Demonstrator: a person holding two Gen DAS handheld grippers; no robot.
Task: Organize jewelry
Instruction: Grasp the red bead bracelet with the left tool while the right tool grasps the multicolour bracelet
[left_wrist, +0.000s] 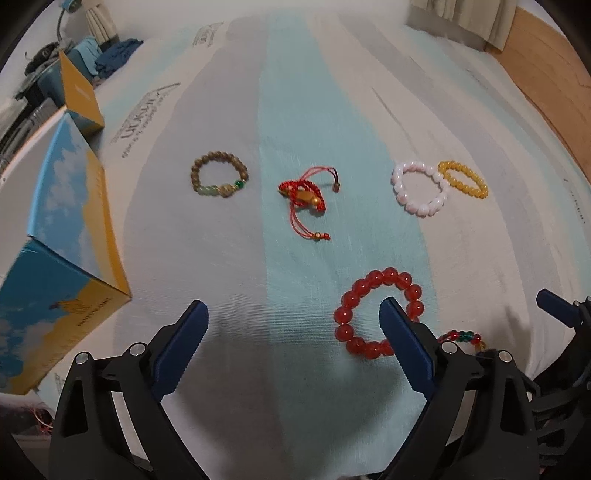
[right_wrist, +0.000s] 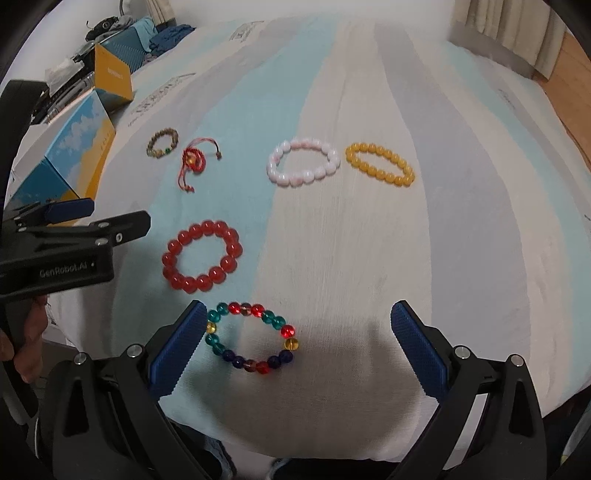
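Observation:
Several bracelets lie on a striped cloth (left_wrist: 295, 92). A red bead bracelet (left_wrist: 354, 295) (right_wrist: 202, 254) lies nearest my left gripper (left_wrist: 295, 310), which is open with its right finger over the ring. A multicolour bead bracelet (right_wrist: 255, 338) (left_wrist: 461, 336) lies between the fingers of my open right gripper (right_wrist: 297, 310), close to the left finger. Further back lie a brown wooden bracelet (left_wrist: 218, 177) (right_wrist: 161, 146), a red cord bracelet (left_wrist: 306, 194) (right_wrist: 192, 159), a pink-white bracelet (left_wrist: 419, 188) (right_wrist: 303, 162) and a yellow bracelet (left_wrist: 463, 179) (right_wrist: 379, 164).
A blue and yellow box (left_wrist: 70, 236) (right_wrist: 74, 147) stands at the left edge of the cloth, its yellow lid (left_wrist: 79, 96) up behind it. Clutter and blue fabric (left_wrist: 110, 55) sit at the back left. Wooden floor (left_wrist: 546, 74) shows at the right.

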